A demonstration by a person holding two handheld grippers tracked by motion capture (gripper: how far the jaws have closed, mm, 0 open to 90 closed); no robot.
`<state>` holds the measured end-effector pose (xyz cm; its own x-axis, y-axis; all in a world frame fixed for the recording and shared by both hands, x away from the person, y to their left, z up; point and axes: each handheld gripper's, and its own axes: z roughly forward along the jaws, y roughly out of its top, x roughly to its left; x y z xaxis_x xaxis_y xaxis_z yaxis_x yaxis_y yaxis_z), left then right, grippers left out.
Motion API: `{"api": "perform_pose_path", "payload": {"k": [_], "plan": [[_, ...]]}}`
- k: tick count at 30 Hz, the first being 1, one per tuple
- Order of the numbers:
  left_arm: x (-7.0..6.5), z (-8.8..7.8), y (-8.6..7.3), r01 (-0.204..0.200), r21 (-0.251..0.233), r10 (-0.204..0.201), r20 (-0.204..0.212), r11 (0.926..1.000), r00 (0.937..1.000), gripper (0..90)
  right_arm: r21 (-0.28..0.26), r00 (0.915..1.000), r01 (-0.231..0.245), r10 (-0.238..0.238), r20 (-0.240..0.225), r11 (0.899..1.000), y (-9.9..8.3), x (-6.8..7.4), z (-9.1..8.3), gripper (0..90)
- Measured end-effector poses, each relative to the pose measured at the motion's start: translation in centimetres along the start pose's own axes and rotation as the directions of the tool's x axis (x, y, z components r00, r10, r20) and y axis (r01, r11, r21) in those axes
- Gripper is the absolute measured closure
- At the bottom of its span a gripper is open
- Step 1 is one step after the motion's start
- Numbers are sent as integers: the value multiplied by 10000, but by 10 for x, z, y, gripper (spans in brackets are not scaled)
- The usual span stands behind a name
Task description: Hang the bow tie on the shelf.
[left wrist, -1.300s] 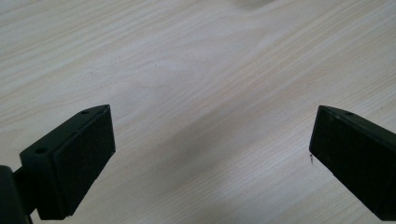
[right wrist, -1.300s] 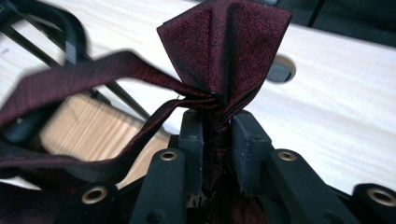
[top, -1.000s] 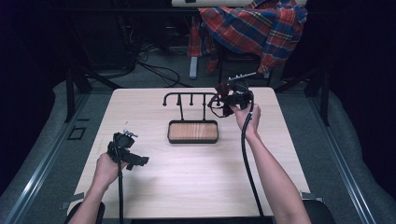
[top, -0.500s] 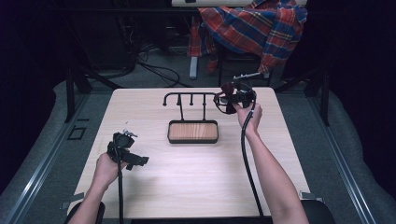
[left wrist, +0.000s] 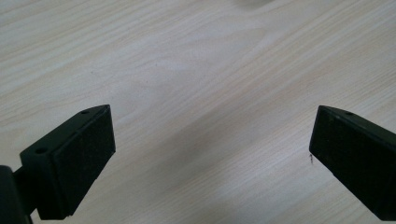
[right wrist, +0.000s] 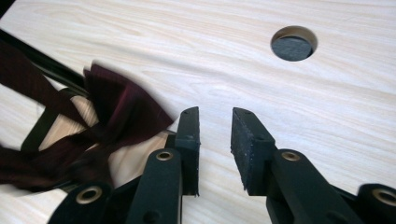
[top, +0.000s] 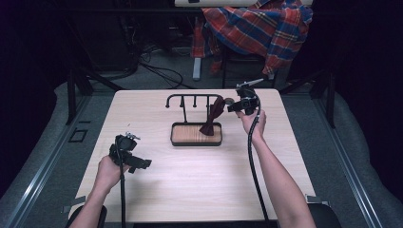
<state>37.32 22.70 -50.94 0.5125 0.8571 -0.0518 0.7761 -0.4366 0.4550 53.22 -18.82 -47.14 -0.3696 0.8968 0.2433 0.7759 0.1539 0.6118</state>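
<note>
A dark red bow tie [top: 212, 118] hangs from the right end of a black hook rack [top: 190, 97], and its lower part droops onto the rack's wooden base [top: 187, 135]. Just right of the rack's end, my right gripper [top: 232, 105] is open by a narrow gap. In the right gripper view, the bow tie [right wrist: 121, 112] lies left of the right gripper [right wrist: 215, 116], whose jaws hold nothing. My left gripper [top: 138, 164] rests low over the table's left front. Bare wood shows between the wide-open jaws of the left gripper [left wrist: 212, 126].
The light wooden table [top: 199, 190] has a round cable hole [right wrist: 293, 44] near my right gripper. A plaid cloth [top: 256, 28] drapes over a chair behind the table. Cables lie on the floor [top: 157, 61] beyond the far edge.
My right gripper has let go of the bow tie and drawn back a little to the right. The tie now hangs from the rack. The left gripper has stayed put.
</note>
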Motion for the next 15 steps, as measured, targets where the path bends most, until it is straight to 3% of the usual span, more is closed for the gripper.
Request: {"api": "perform_pose_path", "payload": {"k": [8, 15], "plan": [[0, 0, 0, -22, -2, 22, 5, 10000, 10000, 3, 189, 9984, 509, -504, -271, 9985, 1, 9, -9, 673], [0, 0, 0, -37, 22, 37, 22, 10000, 10000, 3, 454, 9967, 806, -803, -96, 9957, 2, 9, -17, 652]]}}
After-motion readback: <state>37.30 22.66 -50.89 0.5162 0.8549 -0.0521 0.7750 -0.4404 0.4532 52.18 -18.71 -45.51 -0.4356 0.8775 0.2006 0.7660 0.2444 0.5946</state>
